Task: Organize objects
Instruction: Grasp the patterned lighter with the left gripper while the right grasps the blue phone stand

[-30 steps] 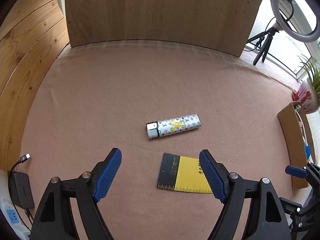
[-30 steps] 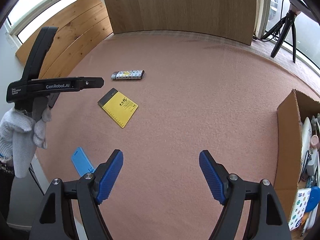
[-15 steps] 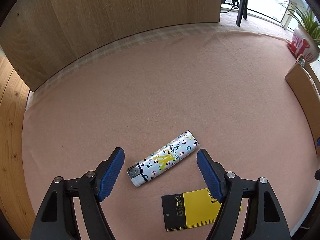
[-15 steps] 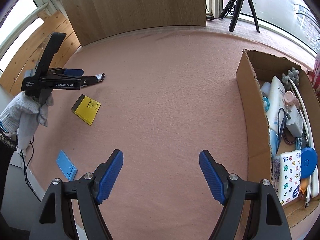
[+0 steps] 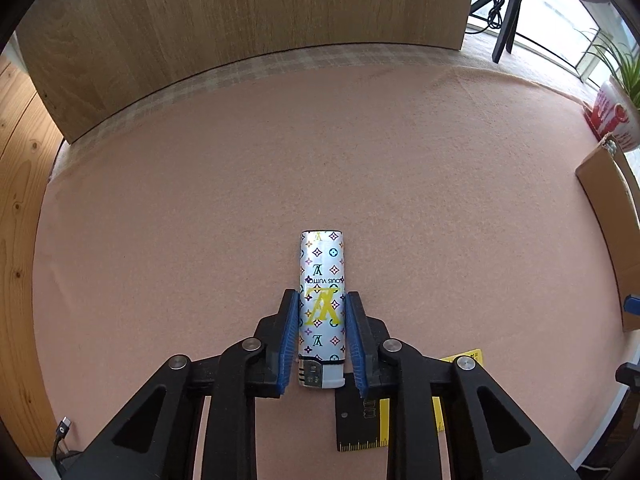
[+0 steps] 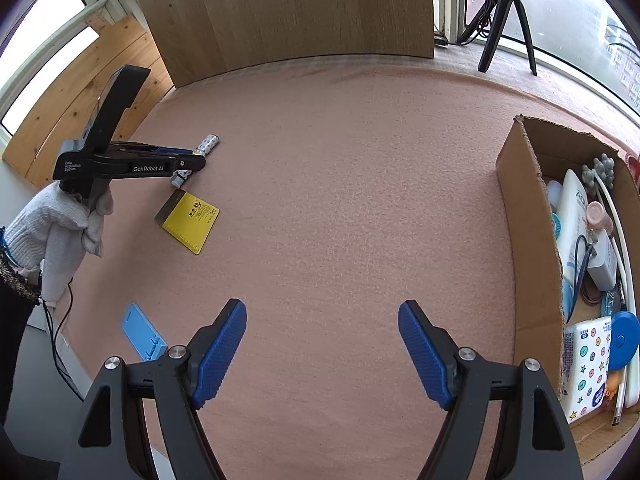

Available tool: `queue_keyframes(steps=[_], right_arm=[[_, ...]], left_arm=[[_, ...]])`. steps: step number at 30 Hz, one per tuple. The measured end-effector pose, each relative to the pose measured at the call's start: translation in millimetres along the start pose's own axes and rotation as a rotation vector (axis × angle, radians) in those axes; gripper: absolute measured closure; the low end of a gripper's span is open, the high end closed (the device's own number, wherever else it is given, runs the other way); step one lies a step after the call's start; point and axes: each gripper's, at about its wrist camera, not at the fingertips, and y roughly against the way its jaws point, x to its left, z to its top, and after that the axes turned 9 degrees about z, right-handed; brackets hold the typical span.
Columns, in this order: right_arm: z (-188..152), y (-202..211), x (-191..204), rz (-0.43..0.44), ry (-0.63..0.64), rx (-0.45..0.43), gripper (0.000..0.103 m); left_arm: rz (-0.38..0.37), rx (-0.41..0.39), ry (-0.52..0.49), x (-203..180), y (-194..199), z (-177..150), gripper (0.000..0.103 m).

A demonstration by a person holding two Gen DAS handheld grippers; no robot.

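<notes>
**Operator:** Lighter [image 5: 321, 304] lies flat on the pink felt counter [image 5: 240, 220], lengthwise between my left gripper [image 5: 321, 336] fingers, metal head toward my camera. The blue pads [image 5: 289, 340] are closing and already sit against both its long sides.

**Observer:** And the right?

**Operator:** My right gripper [image 6: 322, 346] has its fingers spread wide over bare felt, nothing between them. From that camera, the lighter is at ten o'clock, under the left gripper, which a white-gloved hand [image 6: 60, 224] holds.

**Observer:** What lies around it?

**Operator:** A yellow-and-black ruler card [image 6: 188, 218] lies just beside the lighter's head end, a light-blue flat case [image 6: 143, 338] at eight o'clock near the counter edge, and a cardboard box [image 6: 528, 216] at three o'clock, well apart, packed with a bottle, cables and a tissue pack.
</notes>
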Motion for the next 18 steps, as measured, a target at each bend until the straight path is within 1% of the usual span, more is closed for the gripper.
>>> queue_keyframes(steps=[3, 6, 10, 13, 18], right_arm=[[1.9, -4.2, 7.7, 0.012, 0.023, 0.009, 0.028], [3.2, -9.0, 18.5, 0.028, 0.056, 0.021, 0.028], [5.3, -16.8, 37.7, 0.057, 0.118, 0.043, 0.028], [4.8, -25.2, 56.9, 0.079, 0.184, 0.066, 0.028], [-1.1, -42.1, 89.1, 0.117, 0.296, 0.118, 0.028]], left_arm=[[0.012, 0.008, 0.054, 17.1, 3.9, -15.7, 0.078], [0.024, 0.020, 0.114, 34.6, 10.0, -38.1, 0.078], [0.013, 0.026, 0.213, 50.0, 24.2, -82.7, 0.078], [0.005, 0.021, 0.272, 49.2, 38.7, -122.8, 0.078], [0.007, 0.014, 0.323, 32.2, 60.9, -177.0, 0.078]])
